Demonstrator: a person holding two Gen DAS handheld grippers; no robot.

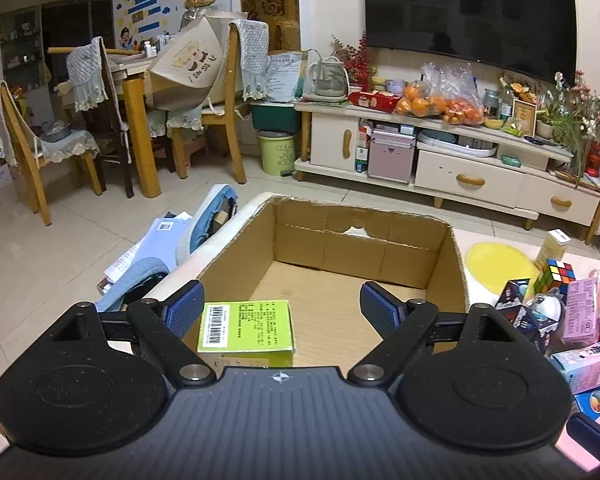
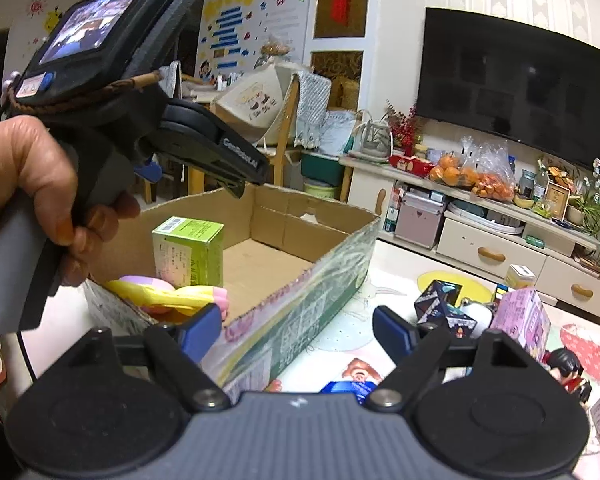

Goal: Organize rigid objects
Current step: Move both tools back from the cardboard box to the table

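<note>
— Between the left tongs [image 1: 280,304], what is listed?
— One green box [image 1: 246,330], standing on the floor of the cardboard box [image 1: 356,240], near its corner closest to the tongs. Jaws spread wide; the pads do not touch it. Nothing gripped.

— Ahead of the left tongs?
— The rest of the cardboard box floor, bare, and its torn far wall.

— To their right, outside the cardboard box?
— On the bench [image 1: 480,292]: a puzzle cube [image 1: 556,274], a dark patterned cube [image 1: 520,304], a pink carton [image 1: 584,312], a pale yellow carton [image 1: 554,246], all close together.

— Right tongs [image 2: 296,328]?
— Jaws apart, nothing gripped. The near wall of the cardboard box [image 2: 300,312] runs between them; the left pad sits over the inside, the right pad over the bench.

— Just beyond the right tongs' left pad?
— One yellow and pink toy [image 2: 172,294] lying inside the cardboard box, with the green box [image 2: 188,250] upright just behind it.

— Right of the right tongs?
— Dark patterned cube [image 2: 440,300], pink carton [image 2: 522,316], small doll [image 2: 566,368].

— Upper left of that view?
— A hand [image 2: 32,188] holding the left tongs' handle above the cardboard box.
</note>
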